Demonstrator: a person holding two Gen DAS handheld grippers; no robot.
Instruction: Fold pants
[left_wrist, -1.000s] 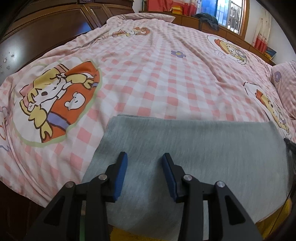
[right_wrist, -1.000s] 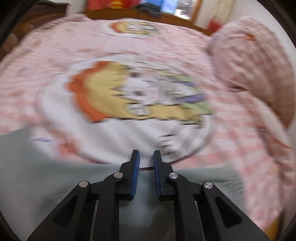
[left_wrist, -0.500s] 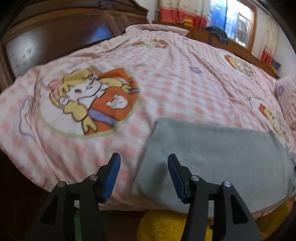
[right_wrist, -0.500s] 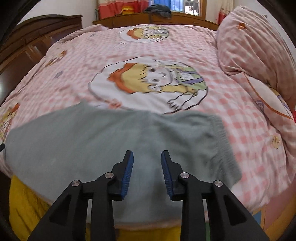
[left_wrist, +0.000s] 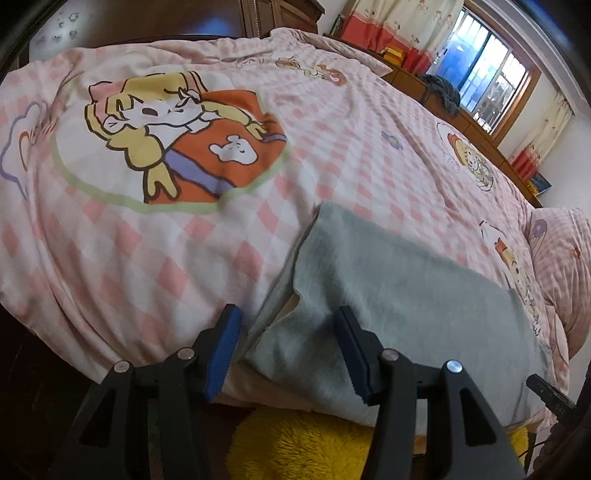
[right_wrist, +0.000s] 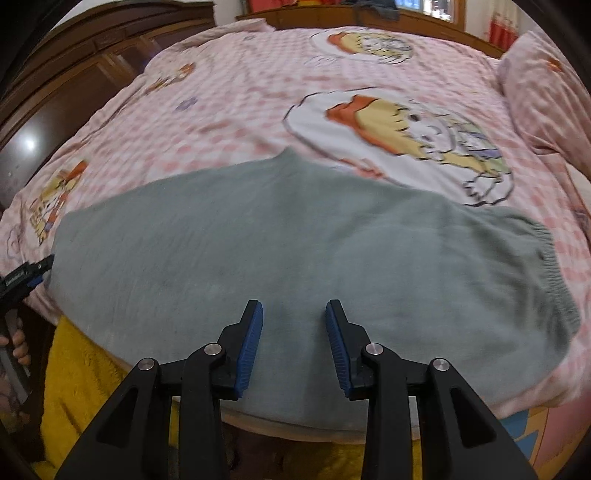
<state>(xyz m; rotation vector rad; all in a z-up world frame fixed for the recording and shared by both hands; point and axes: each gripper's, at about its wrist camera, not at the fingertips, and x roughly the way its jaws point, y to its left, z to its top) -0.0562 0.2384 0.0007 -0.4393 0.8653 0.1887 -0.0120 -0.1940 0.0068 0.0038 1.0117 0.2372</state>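
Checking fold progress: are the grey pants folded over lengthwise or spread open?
Folded lengthwise: the grey pants lie as one long strip on the bed, waistband at one end, layered leg hems at the other.

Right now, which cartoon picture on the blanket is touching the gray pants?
The orange-haired one in the white oval; the gray pants overlap its lower edge. The others lie apart.

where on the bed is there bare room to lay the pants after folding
Open quilt lies beyond the far edge of the grey pants, up to the wooden ledge under the window, and left of their hem around the orange cartoon print. The near bed edge is taken by the pants; the pillow fills the right side.
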